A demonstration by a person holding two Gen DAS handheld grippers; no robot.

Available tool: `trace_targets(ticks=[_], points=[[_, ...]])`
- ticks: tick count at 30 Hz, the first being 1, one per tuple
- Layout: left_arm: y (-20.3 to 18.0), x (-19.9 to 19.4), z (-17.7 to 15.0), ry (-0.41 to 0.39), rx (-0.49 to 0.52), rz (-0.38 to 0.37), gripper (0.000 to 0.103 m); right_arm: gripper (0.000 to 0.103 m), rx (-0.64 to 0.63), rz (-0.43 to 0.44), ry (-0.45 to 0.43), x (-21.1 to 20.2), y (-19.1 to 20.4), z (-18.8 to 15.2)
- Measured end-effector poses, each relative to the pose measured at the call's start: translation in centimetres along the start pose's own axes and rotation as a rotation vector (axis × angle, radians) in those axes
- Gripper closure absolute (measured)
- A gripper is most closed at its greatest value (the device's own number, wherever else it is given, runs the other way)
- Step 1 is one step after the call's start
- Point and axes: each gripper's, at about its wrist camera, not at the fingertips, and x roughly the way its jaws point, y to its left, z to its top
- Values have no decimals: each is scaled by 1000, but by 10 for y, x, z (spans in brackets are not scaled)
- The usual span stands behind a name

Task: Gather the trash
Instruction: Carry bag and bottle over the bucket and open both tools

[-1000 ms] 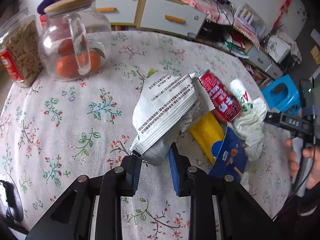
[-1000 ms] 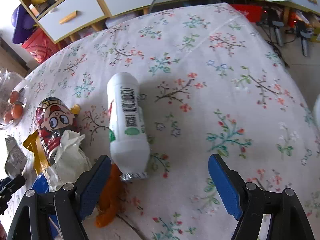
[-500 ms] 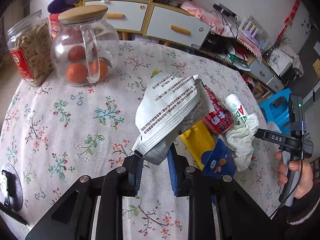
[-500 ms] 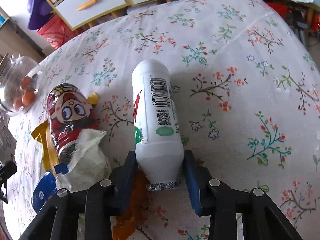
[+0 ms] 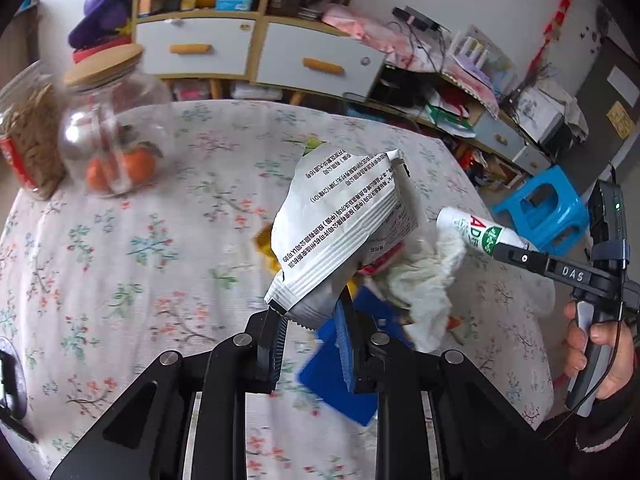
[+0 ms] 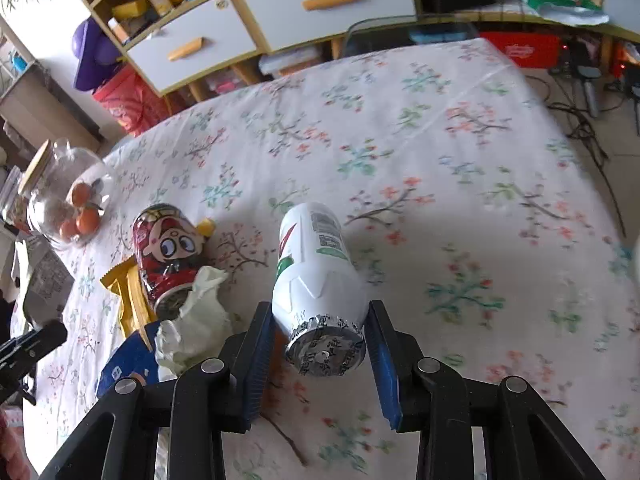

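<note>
My left gripper (image 5: 314, 328) is shut on a white-and-silver snack bag (image 5: 340, 228) and holds it above the table. My right gripper (image 6: 320, 344) is shut on a white drink bottle (image 6: 316, 276) and has it lifted off the cloth; the bottle also shows in the left wrist view (image 5: 476, 232). On the table lie a red cartoon can (image 6: 168, 256), a crumpled white tissue (image 6: 196, 320), a yellow wrapper (image 6: 130, 300) and a blue packet (image 6: 128, 360).
A glass jar of oranges (image 5: 112, 136) and a jar of snacks (image 5: 28, 140) stand at the table's far left. Cabinets with drawers (image 5: 256, 52) stand behind. A blue stool (image 5: 540, 208) stands on the floor to the right.
The left gripper has lifted the snack bag higher and to the right. The right gripper closed on the white bottle and raised it off the table.
</note>
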Motion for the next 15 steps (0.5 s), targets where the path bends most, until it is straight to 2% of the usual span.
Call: trace_targets(ticks=[11, 15], points=[[-70, 17, -1, 30, 103, -55, 79, 63, 91, -38, -86, -60, -61, -7], [-108, 24, -3, 41, 169, -78, 79, 63, 150, -62, -122, -87, -96, -14]])
